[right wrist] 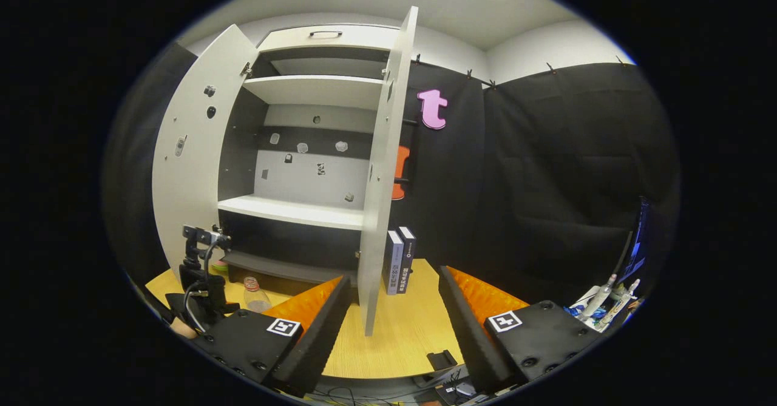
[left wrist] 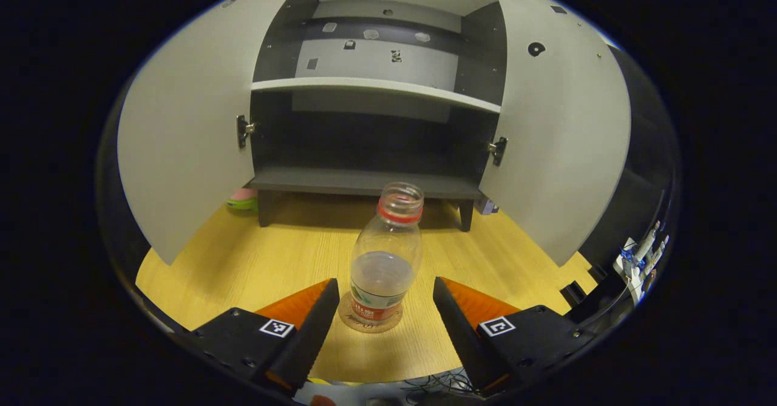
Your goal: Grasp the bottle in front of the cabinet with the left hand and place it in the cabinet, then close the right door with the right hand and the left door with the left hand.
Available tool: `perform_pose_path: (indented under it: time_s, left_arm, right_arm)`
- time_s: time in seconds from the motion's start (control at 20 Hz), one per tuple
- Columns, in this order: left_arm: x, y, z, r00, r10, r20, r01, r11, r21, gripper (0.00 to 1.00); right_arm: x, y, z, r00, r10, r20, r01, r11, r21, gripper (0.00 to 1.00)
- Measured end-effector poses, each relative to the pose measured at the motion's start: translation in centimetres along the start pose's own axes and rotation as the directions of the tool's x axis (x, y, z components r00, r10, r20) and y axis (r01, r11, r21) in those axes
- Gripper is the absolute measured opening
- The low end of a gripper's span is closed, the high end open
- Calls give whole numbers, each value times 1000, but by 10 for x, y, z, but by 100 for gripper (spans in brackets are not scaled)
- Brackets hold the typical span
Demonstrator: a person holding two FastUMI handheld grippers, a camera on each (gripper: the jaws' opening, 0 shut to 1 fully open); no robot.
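Nothing is done yet: the bottle [left wrist: 386, 254] stands on the desk [left wrist: 255, 266] before the open cabinet [left wrist: 370, 90], between the left claw's [left wrist: 386, 300] parted fingers, both doors wide, right claw [right wrist: 393, 300] spread idle.

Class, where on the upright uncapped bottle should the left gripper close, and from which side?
Grip the bottle around its round mid-body, coming level from the front. It stands upright and uncapped between the open left gripper fingers; tilting could spill it.
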State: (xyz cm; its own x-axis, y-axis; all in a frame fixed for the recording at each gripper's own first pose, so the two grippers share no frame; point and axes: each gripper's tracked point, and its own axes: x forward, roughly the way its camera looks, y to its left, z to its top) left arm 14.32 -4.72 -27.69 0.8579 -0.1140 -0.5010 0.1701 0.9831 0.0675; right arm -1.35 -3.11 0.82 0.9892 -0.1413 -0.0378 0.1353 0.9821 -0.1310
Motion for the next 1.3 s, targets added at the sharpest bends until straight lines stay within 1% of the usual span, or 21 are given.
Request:
perform_pose_path:
  time_s: [0.05,0.15,0.2,0.25,0.3,0.35,0.4,0.45,0.55,0.7,0.8,1.0,1.2,1.3]
  left_arm:
    - [5,1,-4,1000,5,-7,-5,1000,2,96]
    - [17,5,-9,1000,22,-12,-22,1000,19,96]
    - [21,7,-11,999,30,-17,-30,999,27,96]
    - [25,8,-13,999,35,-22,-35,999,31,96]
    - [30,8,-14,999,39,-29,-38,999,30,96]
    - [33,7,-16,999,30,-36,-29,999,25,94]
    - [35,6,-15,999,31,-41,-30,999,24,90]
    - [36,7,-14,999,31,-42,-30,999,26,76]
    - [33,5,-8,998,21,-59,-20,1000,18,75]
    - [20,-7,25,999,-11,-39,10,1000,-29,75]
    - [10,-13,57,999,-36,3,36,999,-32,75]
    - [-11,-17,128,995,-64,74,67,997,-39,75]
    - [-26,-14,195,991,-40,125,37,999,21,75]
    - [-30,-20,229,985,-46,166,41,998,38,75]
  right_arm:
    - [1,-2,-1,1000,-5,-5,5,1000,-2,96]
    - [3,-7,-5,1000,-14,-19,14,1000,-4,96]
    - [5,-9,-7,999,-18,-27,18,1000,-4,89]
    - [6,-12,-9,999,-19,-34,19,1000,-3,89]
    - [9,-12,-9,999,-18,-40,18,1000,-1,96]
    - [11,-14,-11,999,-18,-45,18,1000,-1,96]
    - [12,-16,-12,999,-18,-48,18,1000,-3,96]
    - [15,-17,-13,999,-16,-49,15,1000,-5,96]
    - [21,-18,-12,999,-9,-45,8,1000,-6,96]
    - [35,-16,-15,999,12,-47,-12,1000,-1,96]
    - [44,-14,-17,998,34,-49,-33,999,6,97]
    - [59,-13,-15,997,65,-29,-65,998,-5,97]
    - [72,-21,-17,996,83,-25,-83,996,16,97]
    - [76,-29,-18,996,91,-26,-90,995,36,97]
